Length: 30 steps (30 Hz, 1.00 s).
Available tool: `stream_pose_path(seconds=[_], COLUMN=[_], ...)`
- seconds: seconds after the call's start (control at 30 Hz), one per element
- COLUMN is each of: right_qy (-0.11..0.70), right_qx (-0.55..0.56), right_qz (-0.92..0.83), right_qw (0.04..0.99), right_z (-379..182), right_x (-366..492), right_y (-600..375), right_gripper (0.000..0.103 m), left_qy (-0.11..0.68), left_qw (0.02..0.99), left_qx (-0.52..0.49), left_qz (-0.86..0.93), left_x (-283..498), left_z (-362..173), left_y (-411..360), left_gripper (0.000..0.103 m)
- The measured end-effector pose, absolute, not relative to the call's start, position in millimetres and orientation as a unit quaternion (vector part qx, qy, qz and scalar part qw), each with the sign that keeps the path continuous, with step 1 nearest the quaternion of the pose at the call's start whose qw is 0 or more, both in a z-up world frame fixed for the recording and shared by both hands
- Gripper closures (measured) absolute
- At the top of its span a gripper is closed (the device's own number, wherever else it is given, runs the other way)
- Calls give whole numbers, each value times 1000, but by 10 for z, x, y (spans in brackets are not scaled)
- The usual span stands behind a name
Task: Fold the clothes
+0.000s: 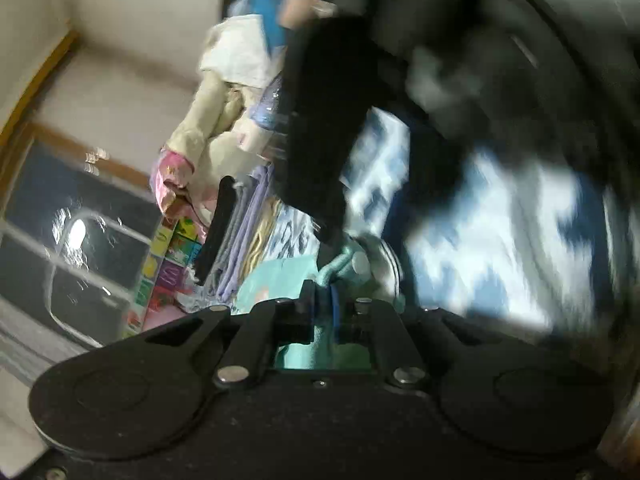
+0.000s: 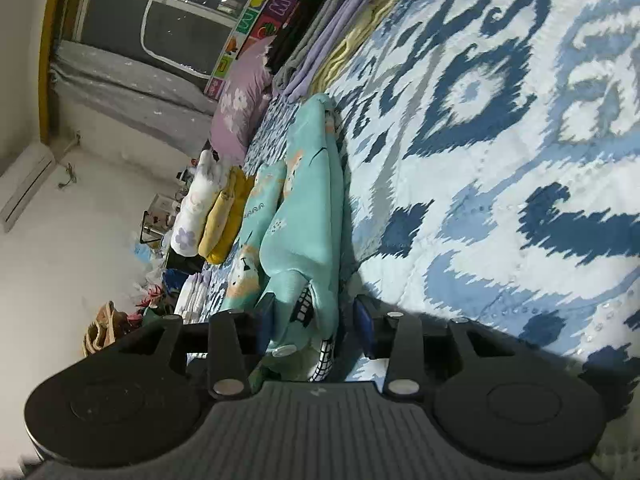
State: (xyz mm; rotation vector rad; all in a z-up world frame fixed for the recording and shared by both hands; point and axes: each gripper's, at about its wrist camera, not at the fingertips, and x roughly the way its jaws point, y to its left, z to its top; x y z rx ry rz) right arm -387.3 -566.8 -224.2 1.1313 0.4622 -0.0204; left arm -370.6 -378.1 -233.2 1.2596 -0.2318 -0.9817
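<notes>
Teal printed garment (image 2: pixel 300 216) fills the space between our right gripper's (image 2: pixel 316 320) fingers, which stand apart on either side of the cloth without closing on it. It lies bunched on the blue-and-white bedspread (image 2: pixel 500 140), below the folded stack (image 2: pixel 320 28). Our left gripper (image 1: pixel 324 304) pinches teal fabric (image 1: pixel 280 280), narrow; that view is blurred.
</notes>
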Motion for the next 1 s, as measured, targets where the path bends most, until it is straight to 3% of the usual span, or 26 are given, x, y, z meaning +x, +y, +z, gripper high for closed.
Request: stream_pose_path(seconds=[0.17, 0.23, 0.3, 0.37, 0.43, 0.47, 0.5, 0.53, 0.63, 0.73, 0.9, 1.0], right_qy=[239, 237, 232, 227, 224, 222, 221, 217, 204, 200, 196, 194], right_qx=[486, 490, 502, 516, 524, 526, 529, 534, 554, 564, 571, 574], right_qz=[-16, -15, -15, -14, -13, -12, -12, -10, -8, -7, -3, -2], right_qw=[841, 839, 833, 826, 822, 821, 819, 817, 807, 801, 797, 795], right_z=[-2183, -2183, -2194, -2213, -2223, -2226, -2228, -2234, -2258, -2277, -2291, -2298], right_x=[-3839, -3852, -3869, -3882, -3884, -3885, -3888, -3895, -3927, -3934, -3933, -3935], right_y=[-5593, -5610, -5647, -5678, -5690, -5692, -5693, -5700, -5738, -5768, -5791, -5805], right_gripper=[70, 70, 70, 68, 68, 68, 67, 66, 64, 64, 63, 62], left_qy=[-61, -24, 12, 33, 50, 60, 73, 84, 108, 82, -18, -8], left_qw=[675, 683, 695, 715, 731, 738, 744, 748, 753, 749, 754, 736], left_qx=[564, 541, 508, 465, 433, 419, 409, 403, 396, 423, 471, 488], left_qz=[-472, -489, -508, -522, -525, -525, -523, -520, -515, -503, -456, -469], left_x=[-3696, -3629, -3568, -3537, -3514, -3496, -3468, -3438, -3385, -3505, -3765, -3783], left_z=[-2357, -2205, -2030, -1891, -1823, -1796, -1789, -1796, -1850, -1928, -2049, -2167], left_y=[-3700, -3692, -3678, -3683, -3762, -3809, -3872, -3944, -4068, -4069, -4002, -4035], left_gripper=[99, 93, 58, 55, 57, 61, 75, 80, 87, 99, 100, 100])
